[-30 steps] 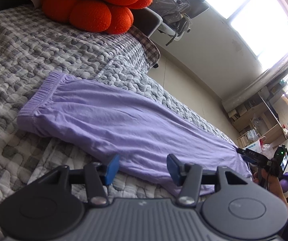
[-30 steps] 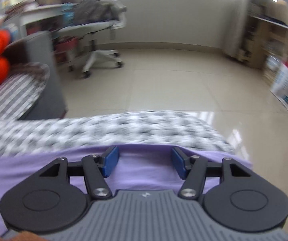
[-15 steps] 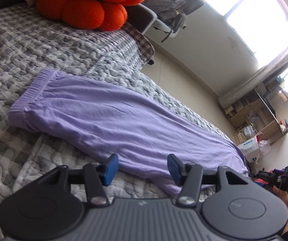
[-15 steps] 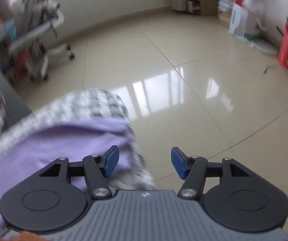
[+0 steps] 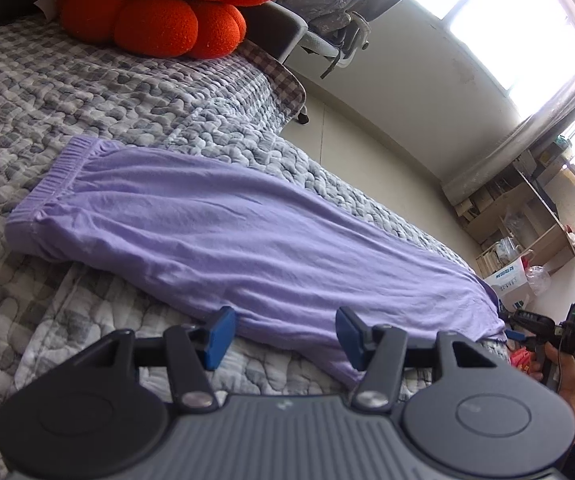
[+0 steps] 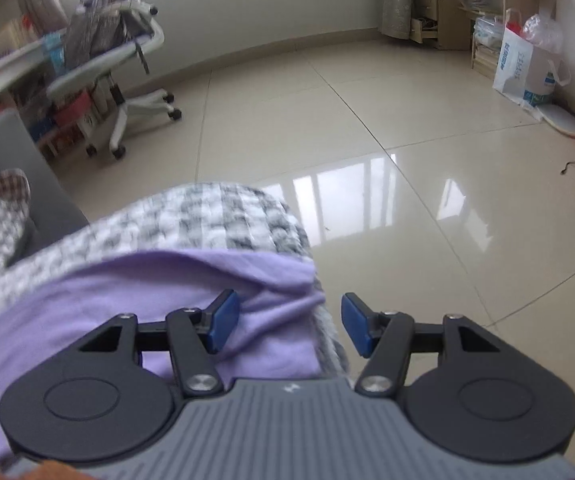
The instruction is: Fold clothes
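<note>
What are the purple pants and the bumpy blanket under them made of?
The purple pants look like thin, soft knit cloth, maybe cotton: matte, finely wrinkled, with a gathered stretchy waistband. The gray checked blanket looks like a padded quilt: stitching puffs it into small pillowy bumps. The exact fibers cannot be told from the pictures.

This is a bedroom in a home. There is a bed with a grey checked quilt (image 5: 135, 92) and an orange cushion (image 5: 167, 12), a tiled floor (image 6: 367, 152), an office chair (image 6: 119, 60) beside a desk, and wooden shelves (image 5: 535, 216) full of household things.
</note>
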Demonstrator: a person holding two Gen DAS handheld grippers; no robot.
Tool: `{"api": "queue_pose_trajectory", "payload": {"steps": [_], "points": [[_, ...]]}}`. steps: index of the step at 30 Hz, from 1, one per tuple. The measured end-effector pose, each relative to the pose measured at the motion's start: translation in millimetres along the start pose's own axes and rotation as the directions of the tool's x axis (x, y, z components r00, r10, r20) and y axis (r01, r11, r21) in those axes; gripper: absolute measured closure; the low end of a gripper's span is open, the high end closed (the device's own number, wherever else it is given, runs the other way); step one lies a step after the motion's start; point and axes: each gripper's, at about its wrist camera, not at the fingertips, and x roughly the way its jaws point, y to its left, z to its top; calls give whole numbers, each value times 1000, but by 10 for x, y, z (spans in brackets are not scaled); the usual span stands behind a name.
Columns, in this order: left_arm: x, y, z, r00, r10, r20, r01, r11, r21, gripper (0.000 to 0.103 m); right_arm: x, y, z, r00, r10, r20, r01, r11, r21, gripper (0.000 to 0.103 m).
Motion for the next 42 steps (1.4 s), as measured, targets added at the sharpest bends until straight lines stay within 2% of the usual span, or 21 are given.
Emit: {"api": "queue_pose_trajectory", "payload": {"steps": [2,4,6,8,10,14,17,19,21,23,24,26,31,36,39,41,42], "points": [[6,9,3,1000,0,-1,0,1000,-2,46,35,-22,13,1000,-12,17,11,1000,19,43],[17,21,10,1000,1,-2,-1,1000,-3,46,39,-99,29,997,-62,44,59,996,63,44],[14,17,6,1000,0,-2,0,1000,-2,46,48,-209,37,991,-131,40,124,984,129,44],[4,11,-1,1000,-1,-2,1,1000,-2,45,25,-344,23,989,-150,14,145,974,175,44],[7,10,1,1000,-4,-2,4,1000,-5,45,-38,-407,12,993,-120,-2,119,976,182,44],[14,-13,1,1000,-10,-3,10,1000,-1,45,-267,-377,77,999,1,33,-6,989,150,44],[17,-40,-3,1000,-10,-5,10,1000,9,45,-377,-219,101,992,123,28,-126,986,110,44],[17,-50,-6,1000,-8,-4,8,1000,13,45,-354,-57,75,988,156,-12,-156,986,54,44],[12,-53,-11,1000,-4,-3,4,1000,18,45,-316,67,17,989,137,-61,-138,990,0,54],[1,-49,-10,1000,-4,-1,4,1000,19,45,-254,96,-56,991,98,-85,-102,994,-44,84],[-4,-47,-9,1000,-4,1,4,1000,18,45,-249,114,-67,993,83,-80,-88,994,-60,92],[-14,-40,-6,1000,-4,4,4,1000,15,45,-273,112,-46,995,75,-62,-79,994,-74,97],[-28,-19,3,1000,-9,6,9,1000,4,45,-419,123,54,997,74,-17,-75,994,-84,98],[-38,-30,9,1000,-19,6,19,1000,3,45,-402,115,30,997,52,-61,-58,993,-100,98],[-46,-29,11,1000,-20,8,20,1000,3,45,-351,127,-21,996,50,-71,-57,993,-101,95],[-54,-24,14,1000,-20,9,20,1000,3,45,-365,96,-10,996,69,-60,-73,995,-67,88],[-56,-21,16,1000,-20,10,20,1000,2,45,-399,68,12,995,81,-50,-83,996,-37,88]]}}
